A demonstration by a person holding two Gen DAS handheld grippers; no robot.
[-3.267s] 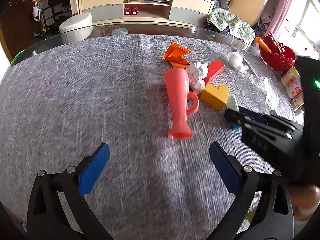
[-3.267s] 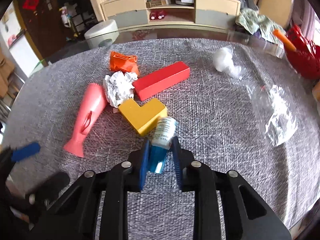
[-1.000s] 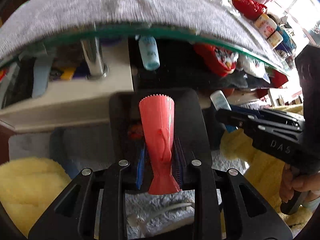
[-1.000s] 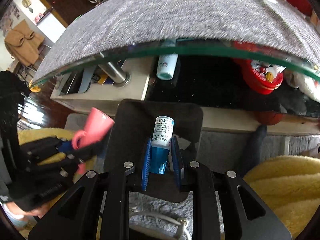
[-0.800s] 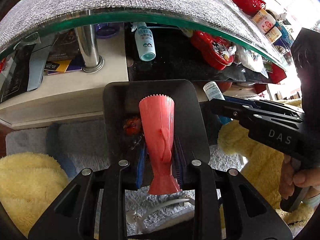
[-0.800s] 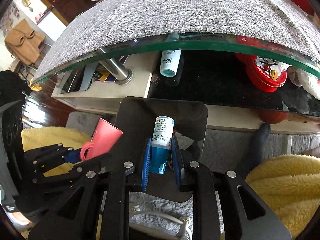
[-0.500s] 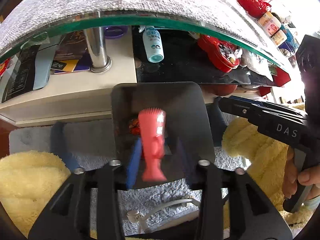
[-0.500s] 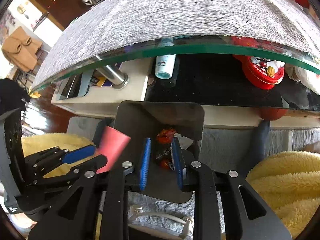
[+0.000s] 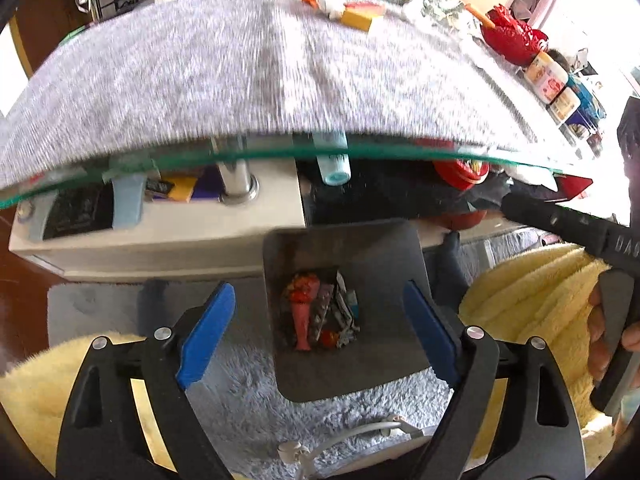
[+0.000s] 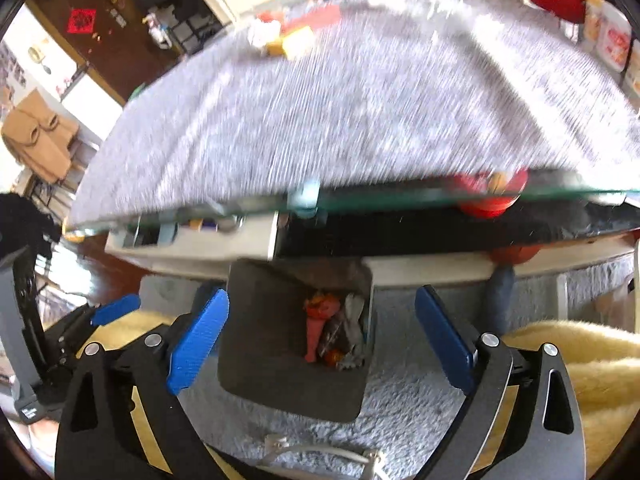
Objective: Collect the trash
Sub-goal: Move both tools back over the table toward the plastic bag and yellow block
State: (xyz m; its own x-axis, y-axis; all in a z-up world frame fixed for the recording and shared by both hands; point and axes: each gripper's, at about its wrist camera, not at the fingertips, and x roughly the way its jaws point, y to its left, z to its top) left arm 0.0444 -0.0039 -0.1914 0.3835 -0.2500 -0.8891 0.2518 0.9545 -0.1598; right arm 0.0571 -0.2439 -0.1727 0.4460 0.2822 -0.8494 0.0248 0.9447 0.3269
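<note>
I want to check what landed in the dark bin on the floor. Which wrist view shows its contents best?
The left wrist view: the bin is sharper and seen more from above, showing the pink cup among wrappers. The right wrist view shows the bin blurrier, contents crowded against its right wall.

Bin (image 9: pixel 344 376) sits on the rug (image 9: pixel 248 396), just in front of the table's lower shelf (image 9: pixel 160 240), below the glass tabletop edge (image 9: pixel 280 152). Cup (image 9: pixel 301 320) lies in the bin, left of the other trash (image 9: pixel 340 312). Cloth (image 9: pixel 240 72) covers the tabletop. Blocks (image 9: pixel 360 16) and crumpled paper (image 9: pixel 330 0) lie at its far side. Basket (image 9: pixel 508 38) far right. Cable (image 9: pixel 340 436) on the rug, nearer than the bin.
</note>
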